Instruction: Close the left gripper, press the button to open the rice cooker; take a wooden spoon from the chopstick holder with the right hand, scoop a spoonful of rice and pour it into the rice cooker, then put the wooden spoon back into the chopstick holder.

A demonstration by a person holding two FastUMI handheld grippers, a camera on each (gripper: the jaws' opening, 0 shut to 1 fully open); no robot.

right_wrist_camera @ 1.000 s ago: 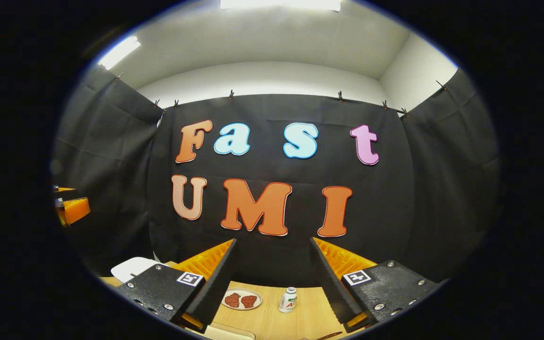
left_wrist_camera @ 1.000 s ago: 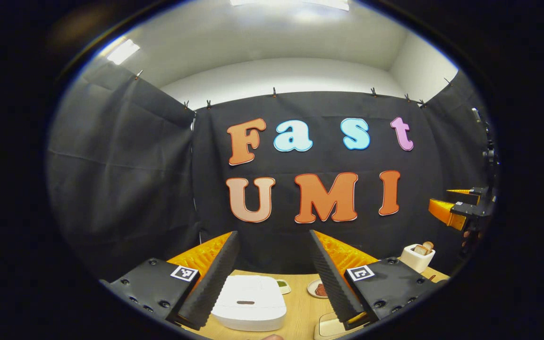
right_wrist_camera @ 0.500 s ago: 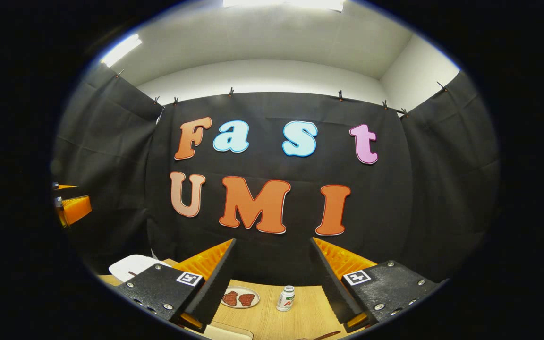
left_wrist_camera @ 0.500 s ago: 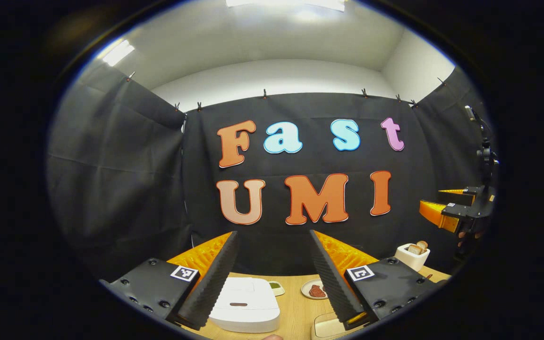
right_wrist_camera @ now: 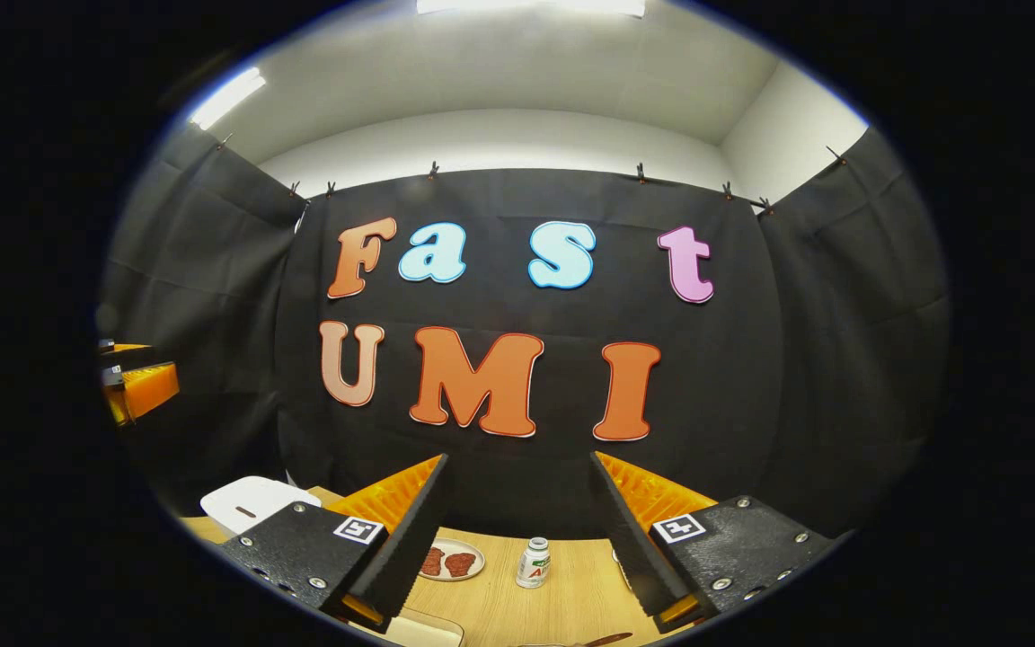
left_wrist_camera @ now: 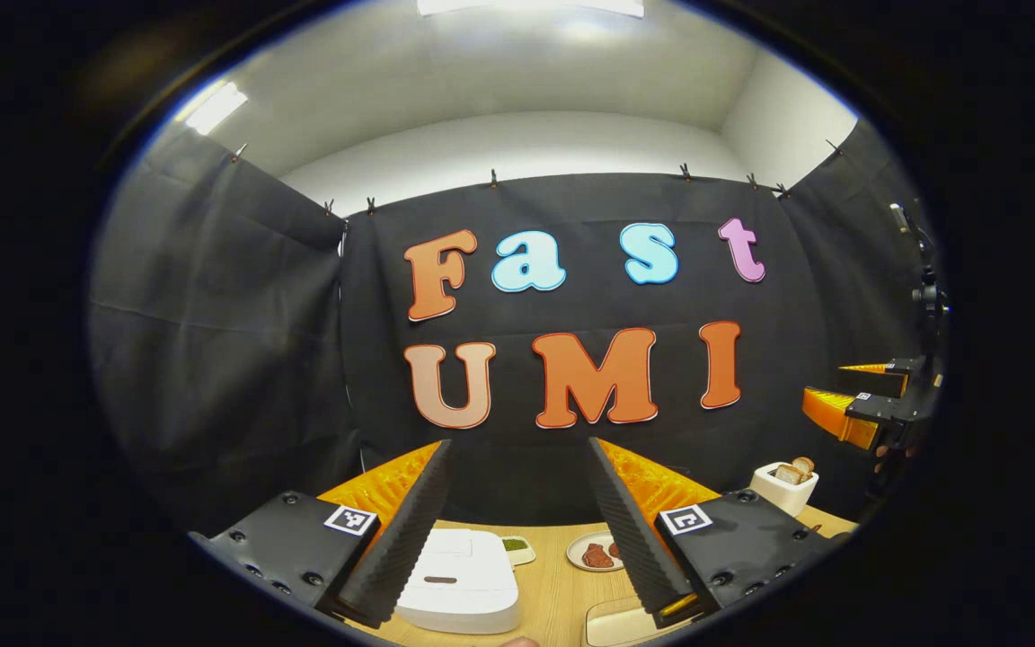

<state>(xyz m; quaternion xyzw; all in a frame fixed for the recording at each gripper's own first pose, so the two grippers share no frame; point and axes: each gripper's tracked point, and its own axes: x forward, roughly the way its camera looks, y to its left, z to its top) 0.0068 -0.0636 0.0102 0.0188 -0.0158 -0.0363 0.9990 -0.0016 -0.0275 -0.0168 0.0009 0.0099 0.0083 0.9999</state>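
Rice cooker [left_wrist_camera: 456,580]: you have one unit, white, lid down, resting on the wooden bench [left_wrist_camera: 553,589] at the near left, seen between the fingers of your left tool [left_wrist_camera: 517,530] in the left gripper view. In the right gripper view the same cooker [right_wrist_camera: 248,503] sits at the far left edge. Count one chopstick holder [left_wrist_camera: 782,485], white, at the far right of the bench, with wooden pieces standing in it; which is the spoon cannot be told. Count one plate [right_wrist_camera: 450,562] carrying two reddish pieces, one small white bottle [right_wrist_camera: 533,563] upright just right of it, and one small dish [left_wrist_camera: 515,546] with green contents behind the cooker.

Your left tool is held level above the bench, fingers spread wide, gripping nothing. Your right tool [right_wrist_camera: 517,530] is likewise level, fingers spread wide, empty. In the left gripper view the right tool [left_wrist_camera: 868,404] hangs high at the right, above the chopstick holder.
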